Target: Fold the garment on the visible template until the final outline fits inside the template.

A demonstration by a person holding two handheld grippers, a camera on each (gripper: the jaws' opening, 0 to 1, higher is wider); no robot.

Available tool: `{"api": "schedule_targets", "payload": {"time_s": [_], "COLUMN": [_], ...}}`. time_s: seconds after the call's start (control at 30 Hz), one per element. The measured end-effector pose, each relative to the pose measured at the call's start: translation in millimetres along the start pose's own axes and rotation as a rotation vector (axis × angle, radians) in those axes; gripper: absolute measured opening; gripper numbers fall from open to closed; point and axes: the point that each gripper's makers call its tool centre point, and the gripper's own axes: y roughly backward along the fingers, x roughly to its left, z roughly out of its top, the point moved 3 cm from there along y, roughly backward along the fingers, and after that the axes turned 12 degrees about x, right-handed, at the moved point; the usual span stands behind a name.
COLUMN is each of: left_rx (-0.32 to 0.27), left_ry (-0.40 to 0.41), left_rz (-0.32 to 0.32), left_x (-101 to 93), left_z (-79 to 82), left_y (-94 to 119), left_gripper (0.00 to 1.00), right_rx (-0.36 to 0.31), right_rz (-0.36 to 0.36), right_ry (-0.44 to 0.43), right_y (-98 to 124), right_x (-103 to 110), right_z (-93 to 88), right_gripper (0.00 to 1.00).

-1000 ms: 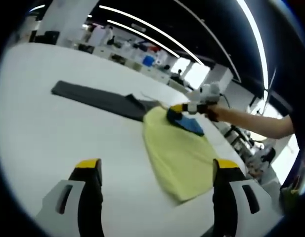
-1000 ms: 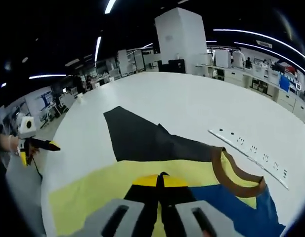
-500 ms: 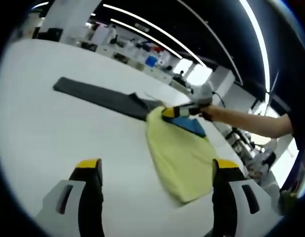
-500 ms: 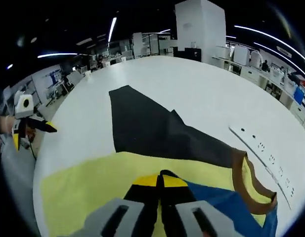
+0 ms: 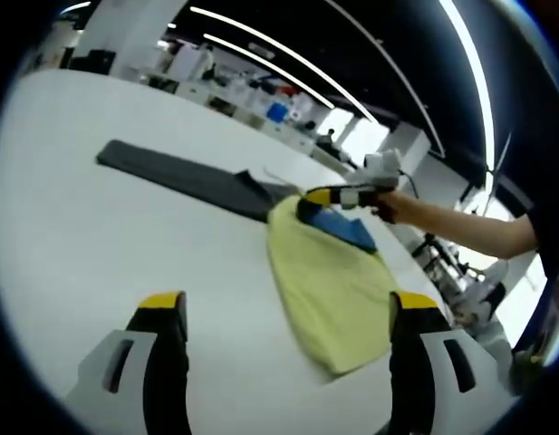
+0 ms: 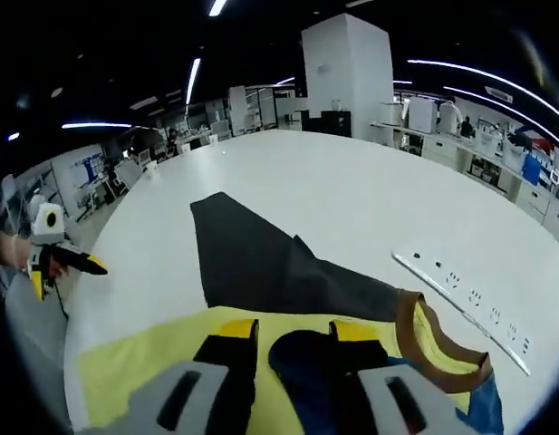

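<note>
Yellow garment beside dark template, no legible writing.

A wide stretch of bare white table is left open ahead of the left gripper, whose jaws are held apart above it. The far side is crossed by the dark template, with the yellow garment lying to its right. Beyond the right gripper, passage is bounded by a white power strip laid across the table.
</note>
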Motion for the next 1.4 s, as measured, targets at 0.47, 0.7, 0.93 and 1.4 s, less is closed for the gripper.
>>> {"api": "schedule_targets", "payload": {"time_s": [0.47, 0.7, 0.93, 1.4], "left_rx": [0.000, -0.011, -0.051, -0.101], "left_ry": [-0.001, -0.001, -0.025, -0.075], "left_rz": [-0.002, 0.006, 0.062, 0.124], "left_x": [-0.1, 9.0, 36.8, 67.0], "left_z": [1.5, 12.4, 42.0, 91.4], "left_y": [-1.1, -4.0, -6.7, -13.8], "left_gripper": [0.89, 0.89, 0.88, 0.86], "right_rx": [-0.004, -0.044, -0.074, -0.099], "right_rz": [-0.067, -0.059, -0.076, -0.170], "right_ry": [-0.042, -0.045, -0.031, -0.156], "right_y": [16.6, 30.3, 59.3, 135.8], "right_x": [-24.1, -13.4, -2.3, -13.2], "right_z": [-11.1, -9.8, -25.1, -95.4], "right_gripper": [0.42, 0.51, 0.76, 0.99]}}
